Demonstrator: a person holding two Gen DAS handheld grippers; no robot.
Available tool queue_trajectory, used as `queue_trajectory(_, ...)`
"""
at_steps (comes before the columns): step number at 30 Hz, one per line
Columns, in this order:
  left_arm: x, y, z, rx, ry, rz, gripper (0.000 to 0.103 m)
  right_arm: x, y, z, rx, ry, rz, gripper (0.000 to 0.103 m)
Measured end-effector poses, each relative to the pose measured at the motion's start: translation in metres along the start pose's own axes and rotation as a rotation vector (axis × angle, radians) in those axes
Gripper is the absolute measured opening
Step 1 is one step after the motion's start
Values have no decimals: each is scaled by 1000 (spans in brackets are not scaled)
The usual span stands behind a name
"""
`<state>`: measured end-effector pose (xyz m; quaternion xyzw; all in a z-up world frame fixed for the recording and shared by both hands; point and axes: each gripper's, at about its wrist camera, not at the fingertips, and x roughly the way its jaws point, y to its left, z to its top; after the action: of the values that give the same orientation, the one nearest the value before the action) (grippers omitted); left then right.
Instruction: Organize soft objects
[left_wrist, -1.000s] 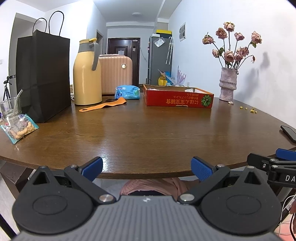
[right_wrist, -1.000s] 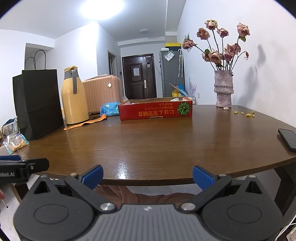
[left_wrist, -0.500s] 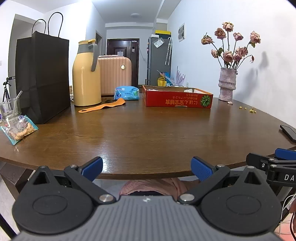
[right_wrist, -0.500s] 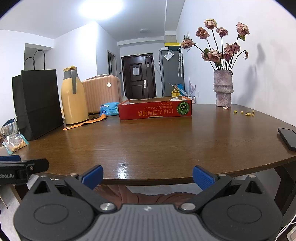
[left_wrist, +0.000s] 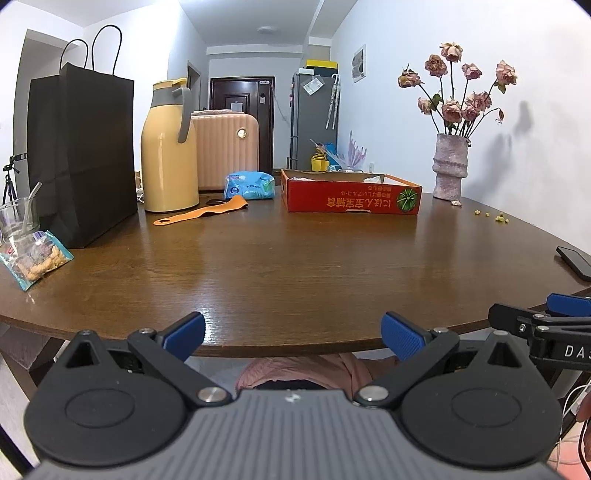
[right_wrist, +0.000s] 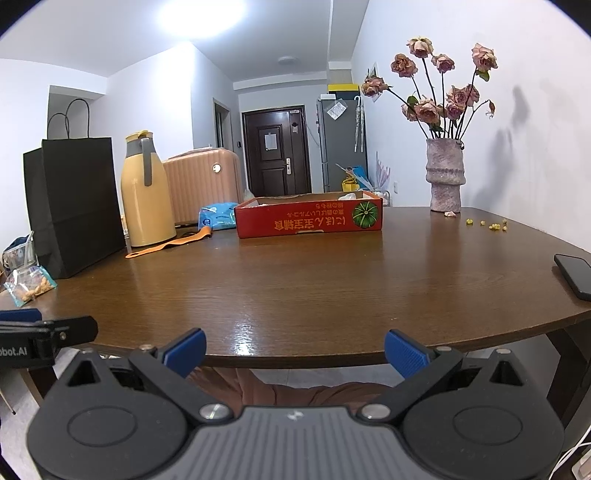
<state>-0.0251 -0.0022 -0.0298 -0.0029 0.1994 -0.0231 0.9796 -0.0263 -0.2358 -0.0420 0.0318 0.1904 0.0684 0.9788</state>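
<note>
At the near edge of the table (left_wrist: 295, 266), the left tool (left_wrist: 293, 334) hangs with its blue-padded fingers (left_wrist: 184, 334) spread wide and nothing between them; the right tool (right_wrist: 295, 349) sits level with it, just off to its right, likewise agape and empty (each shows at the margin of the other's view). Neither touches the wood. Far ahead of both tools, across the bare middle of the table, stands a shallow red cardboard box (left_wrist: 351, 197), open-topped, with something pale showing over its far rim. Just left of the box lies a soft blue packet (left_wrist: 249, 186), and nearer the tools from that, an orange strap (left_wrist: 201, 212) lies flat. Further left stand a yellow thermos (left_wrist: 168, 151) and a black paper bag (left_wrist: 81, 155), with a snack bag (left_wrist: 35, 256) at the left edge. Ahead to the right, a vase of dried roses (right_wrist: 443, 177) stands by the wall, and a phone (right_wrist: 574, 275) lies at the right edge.
</note>
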Motion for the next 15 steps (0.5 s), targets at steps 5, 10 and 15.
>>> queue_trajectory(5, 0, 0, 0, -2, 0, 0, 103, -1, 0, 1, -1, 0, 1, 103)
queue_trajectory(10, 0, 0, 1, -2, 0, 1, 103, -2, -1, 1, 2, 0, -1, 103)
queue_trajectory(15, 0, 0, 1, -1, 0, 1, 103, -2, 0, 0, 3, -2, -2, 103)
